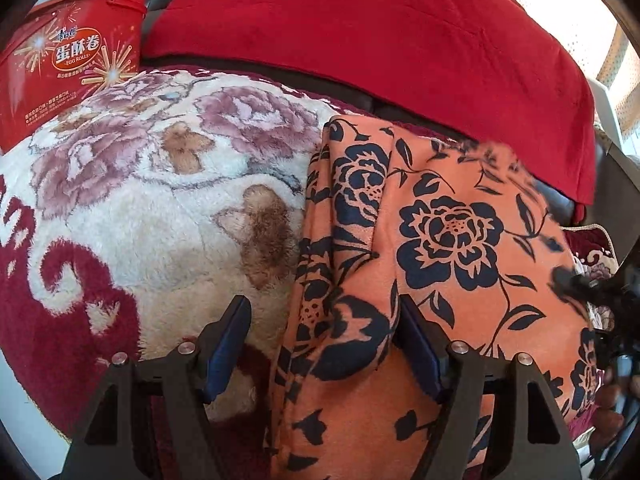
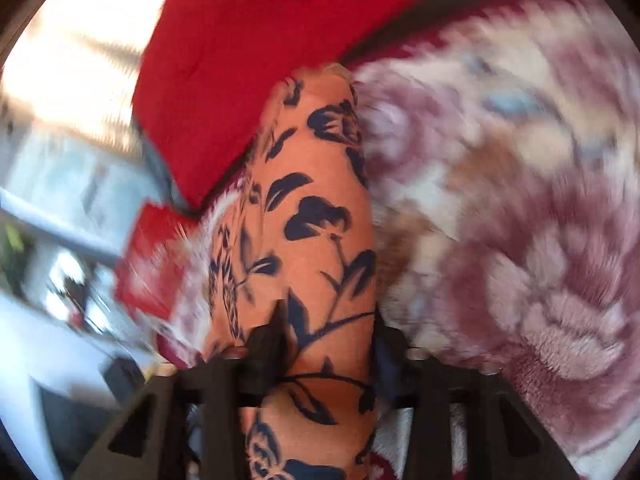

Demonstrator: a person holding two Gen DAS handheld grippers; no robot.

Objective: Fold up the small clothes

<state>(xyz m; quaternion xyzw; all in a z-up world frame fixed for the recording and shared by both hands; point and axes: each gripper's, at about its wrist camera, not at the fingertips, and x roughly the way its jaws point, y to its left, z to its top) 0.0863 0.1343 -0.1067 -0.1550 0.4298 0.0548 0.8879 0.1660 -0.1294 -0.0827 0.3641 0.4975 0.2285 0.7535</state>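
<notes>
An orange garment with a navy flower print (image 1: 448, 240) lies folded on a fluffy floral blanket (image 1: 160, 184). My left gripper (image 1: 324, 320) is open; its jaws stand wide over the garment's left folded edge, the right finger (image 1: 416, 340) resting on the cloth. The right wrist view is blurred by motion. There the garment (image 2: 312, 208) runs as a long band between the fingers of my right gripper (image 2: 328, 332), which looks closed on the cloth. The right gripper also shows as a dark blur at the garment's right edge in the left wrist view (image 1: 580, 284).
A red cushion (image 1: 380, 28) lies behind the garment. A red egg-roll tin (image 1: 68, 56) stands at the blanket's far left. In the right view a small red pack (image 2: 152, 256) and a bright window (image 2: 80, 64) show at the left.
</notes>
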